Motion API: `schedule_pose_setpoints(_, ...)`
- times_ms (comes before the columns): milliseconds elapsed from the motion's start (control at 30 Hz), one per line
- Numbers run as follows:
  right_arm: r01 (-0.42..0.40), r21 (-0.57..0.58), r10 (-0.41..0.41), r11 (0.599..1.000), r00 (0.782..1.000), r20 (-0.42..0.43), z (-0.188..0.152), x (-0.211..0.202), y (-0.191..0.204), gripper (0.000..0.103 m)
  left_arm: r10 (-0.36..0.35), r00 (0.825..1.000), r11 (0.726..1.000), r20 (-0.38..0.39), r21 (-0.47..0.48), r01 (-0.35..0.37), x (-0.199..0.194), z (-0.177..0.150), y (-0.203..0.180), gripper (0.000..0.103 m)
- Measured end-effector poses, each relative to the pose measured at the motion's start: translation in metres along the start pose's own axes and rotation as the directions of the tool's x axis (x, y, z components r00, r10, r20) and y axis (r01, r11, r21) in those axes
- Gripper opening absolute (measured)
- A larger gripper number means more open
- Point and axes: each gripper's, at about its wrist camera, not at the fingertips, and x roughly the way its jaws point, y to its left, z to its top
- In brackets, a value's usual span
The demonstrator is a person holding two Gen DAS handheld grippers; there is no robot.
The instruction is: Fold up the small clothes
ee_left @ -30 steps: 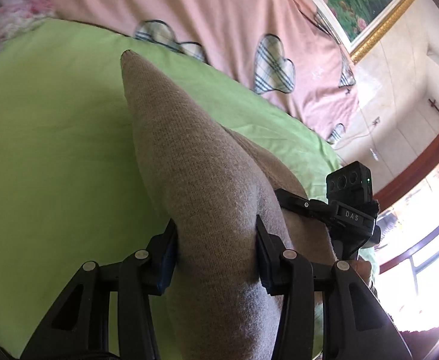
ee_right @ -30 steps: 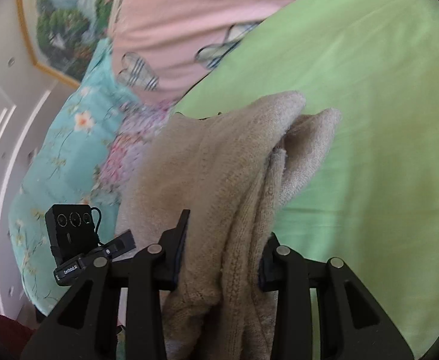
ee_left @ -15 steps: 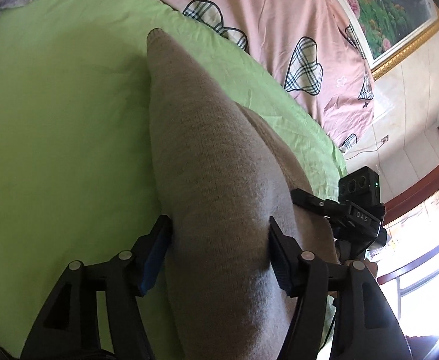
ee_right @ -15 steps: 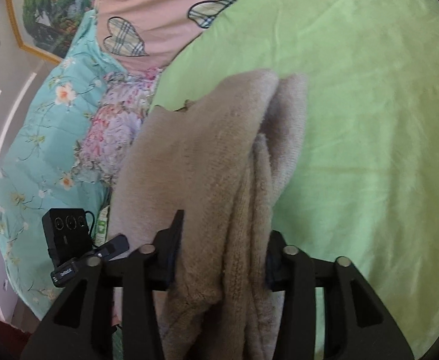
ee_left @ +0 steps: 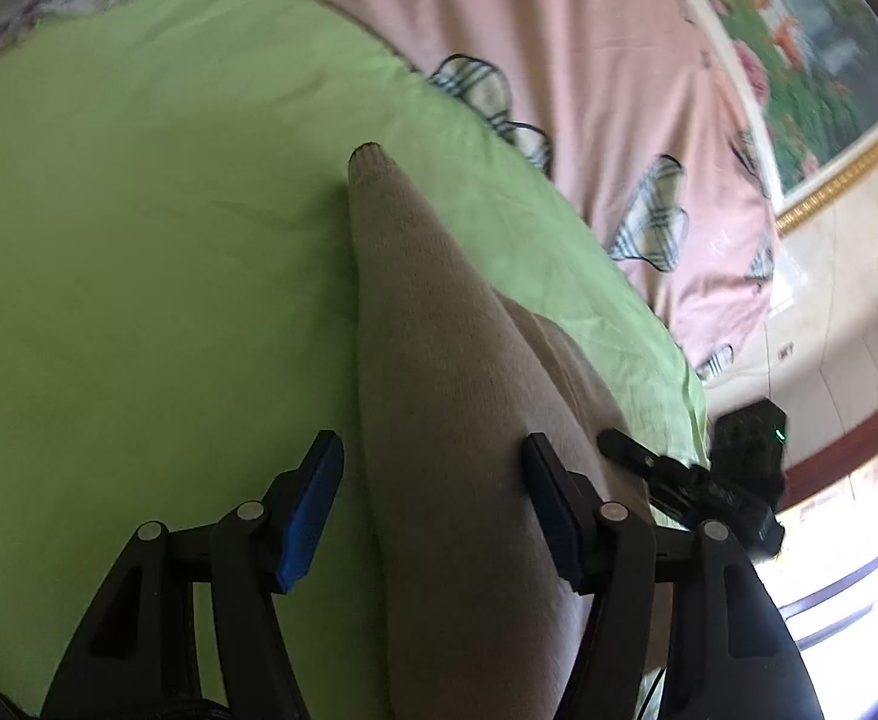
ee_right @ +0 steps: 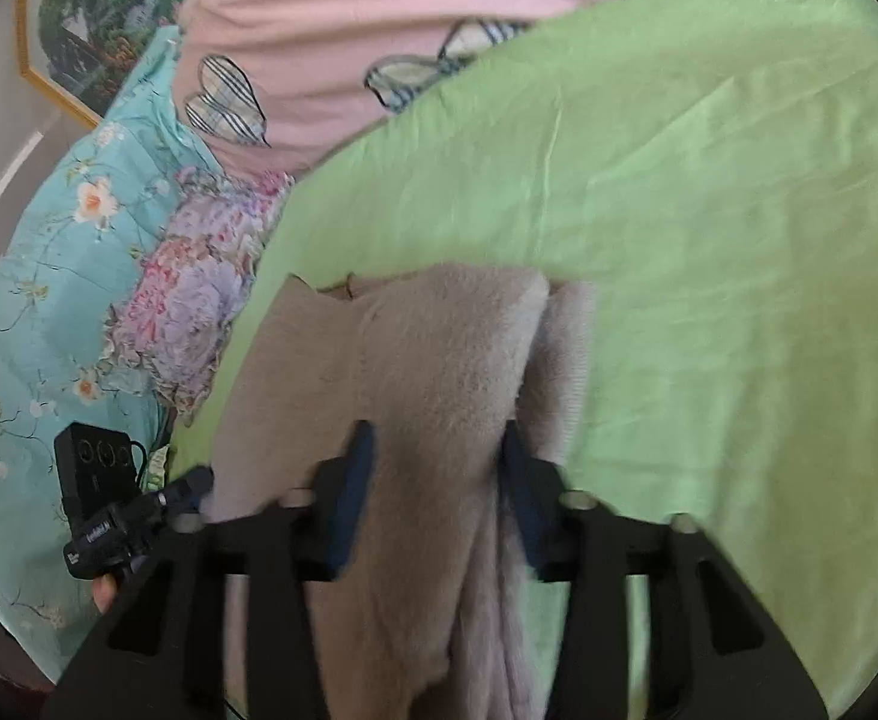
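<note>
A beige knitted garment [ee_left: 439, 396] lies bunched on the green sheet [ee_left: 138, 240], its narrow end pointing away. My left gripper [ee_left: 429, 504] is open: the garment runs between the jaws, touching the right one, with a gap at the blue-padded left finger [ee_left: 309, 516]. In the right wrist view the same garment [ee_right: 414, 372] passes between the jaws of my right gripper [ee_right: 435, 492], which stand apart around it. The other gripper shows at the edge of each view [ee_left: 733, 468] [ee_right: 102, 498].
A pink quilt with plaid hearts [ee_left: 559, 60] lies beyond the green sheet. A turquoise floral cover [ee_right: 66, 276] and a floral pillow [ee_right: 198, 300] sit at the left. A framed picture [ee_left: 811, 60] hangs on the wall; a window [ee_left: 847, 540] is at the right.
Both grippers have lowered the garment onto the green sheet and their jaws have spread. A gap has opened at my left gripper's left pad.
</note>
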Motion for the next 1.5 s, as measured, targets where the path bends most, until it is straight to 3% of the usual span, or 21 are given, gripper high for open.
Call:
schedule_pose_setpoints(100, -0.005, -0.039, 0.007, 0.999, 0.998, 0.068, 0.002, -0.015, 0.012, 0.014, 0.015, 1.000, 1.000, -0.003, 0.009, -0.015, 0.007, 0.008, -0.004, 0.054)
schedule_pose_setpoints(200, 0.012, -0.081, -0.001, 0.997, 0.989, 0.145, 0.004, -0.045, 0.017, 0.012, 0.064, 0.998, 0.995, -0.016, 0.076, -0.063, 0.017, 0.013, -0.019, 0.053)
schedule_pose_setpoints(300, 0.059, -0.065, -0.053, 0.996, 0.993, 0.103, 0.003, -0.036, -0.002, 0.012, 0.129, 0.991, 0.986, -0.033, 0.107, -0.125, 0.033, 0.019, -0.027, 0.052)
schedule_pose_setpoints(400, 0.039, 0.004, -0.039, 0.999, 0.997, 0.061, -0.003, -0.022, -0.027, 0.012, 0.180, 0.983, 0.976, -0.032, 0.130, -0.175, 0.044, 0.035, -0.027, 0.046)
schedule_pose_setpoints(567, -0.004, 0.033, 0.002, 0.999, 0.998, 0.062, -0.009, -0.020, -0.035, 0.012, 0.248, 0.968, 0.963, -0.042, 0.122, -0.241, 0.069, 0.068, -0.013, 0.025)
schedule_pose_setpoints(633, 0.001, 0.027, -0.002, 1.000, 0.999, 0.054, -0.009, -0.017, -0.035, 0.012, 0.313, 0.949, 0.943, -0.030, 0.129, -0.307, 0.080, 0.084, -0.007, 0.016)
schedule_pose_setpoints(800, 0.001, 0.026, -0.002, 1.000, 0.999, 0.054, -0.008, -0.016, -0.033, 0.018, 0.336, 0.942, 0.936, -0.017, 0.113, -0.333, 0.074, 0.099, -0.005, 0.013)
schedule_pose_setpoints(933, 0.009, 0.032, -0.011, 0.999, 0.998, 0.067, -0.012, -0.030, -0.027, 0.026, 0.259, 0.966, 0.950, -0.003, 0.181, -0.254, 0.029, 0.061, -0.033, 0.012)
schedule_pose_setpoints(1000, 0.006, 0.033, -0.009, 0.999, 0.997, 0.081, -0.019, -0.042, -0.024, 0.039, 0.219, 0.976, 0.957, -0.005, 0.198, -0.213, 0.005, 0.033, -0.042, 0.012)
schedule_pose_setpoints(1067, -0.004, 0.032, 0.001, 0.999, 0.995, 0.095, -0.027, -0.053, -0.021, 0.044, 0.193, 0.981, 0.959, -0.003, 0.210, -0.188, -0.019, 0.003, -0.049, 0.013)
schedule_pose_setpoints(1367, -0.035, 0.024, 0.032, 0.999, 0.993, 0.110, -0.095, -0.098, -0.012, 0.047, 0.095, 0.995, 0.963, -0.039, 0.258, -0.082, -0.107, -0.125, -0.055, 0.019)
schedule_pose_setpoints(1500, -0.034, 0.003, 0.034, 0.999, 0.995, 0.094, -0.122, -0.104, -0.011, 0.051, 0.094, 0.995, 0.961, -0.043, 0.265, -0.079, -0.116, -0.161, -0.052, 0.029)
